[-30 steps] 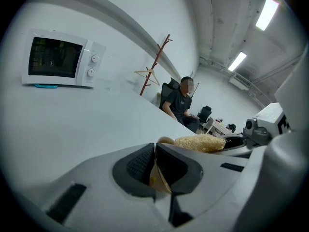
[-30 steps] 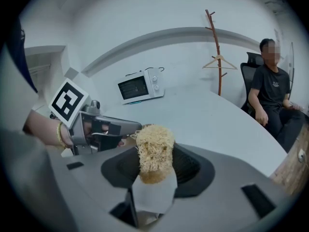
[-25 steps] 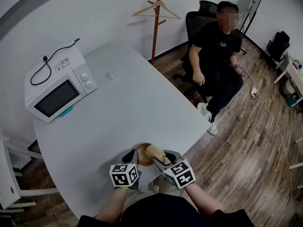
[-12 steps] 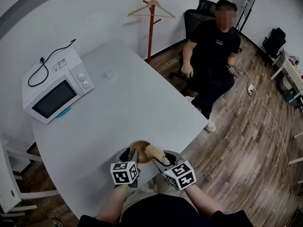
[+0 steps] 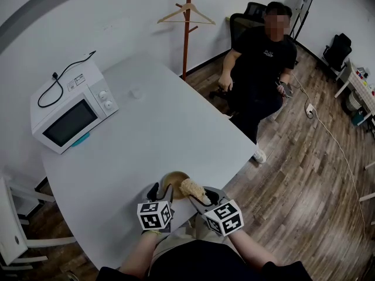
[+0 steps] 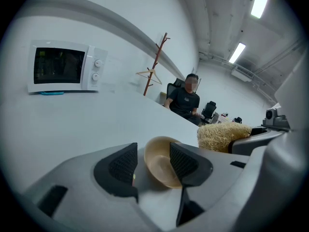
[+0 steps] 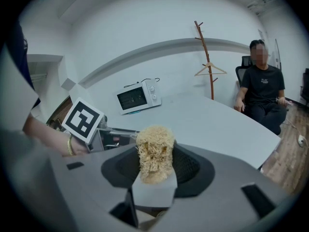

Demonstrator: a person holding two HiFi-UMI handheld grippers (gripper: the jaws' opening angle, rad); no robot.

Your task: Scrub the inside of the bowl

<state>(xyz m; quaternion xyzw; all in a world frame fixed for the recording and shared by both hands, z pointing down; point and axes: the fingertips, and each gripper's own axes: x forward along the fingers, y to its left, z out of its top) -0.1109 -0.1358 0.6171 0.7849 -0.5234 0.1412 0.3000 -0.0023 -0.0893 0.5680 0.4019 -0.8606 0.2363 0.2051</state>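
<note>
A tan bowl (image 5: 173, 182) sits on the white table (image 5: 146, 139) near its front edge. My left gripper (image 5: 160, 192) is at the bowl's near left rim. In the left gripper view the bowl (image 6: 161, 164) lies between the jaws, which have just been opening; the pads (image 6: 123, 162) stand clear of the rim, so my left gripper (image 6: 152, 164) is open. My right gripper (image 5: 200, 195) is shut on a pale fibrous scrubber (image 5: 191, 187), held just right of the bowl. In the right gripper view, my right gripper (image 7: 155, 167) pinches the scrubber (image 7: 154, 149), which stands up between the jaws.
A white microwave (image 5: 73, 113) stands at the table's far left. A person (image 5: 262, 63) sits on a chair beyond the right edge, beside a coat stand (image 5: 187, 28). A small white object (image 5: 136, 92) lies near the far end. Wood floor drops off to the right.
The left gripper's jaws have spread apart and come off the bowl's rim. Both grippers stay at the bowl. The seated person has shifted their legs.
</note>
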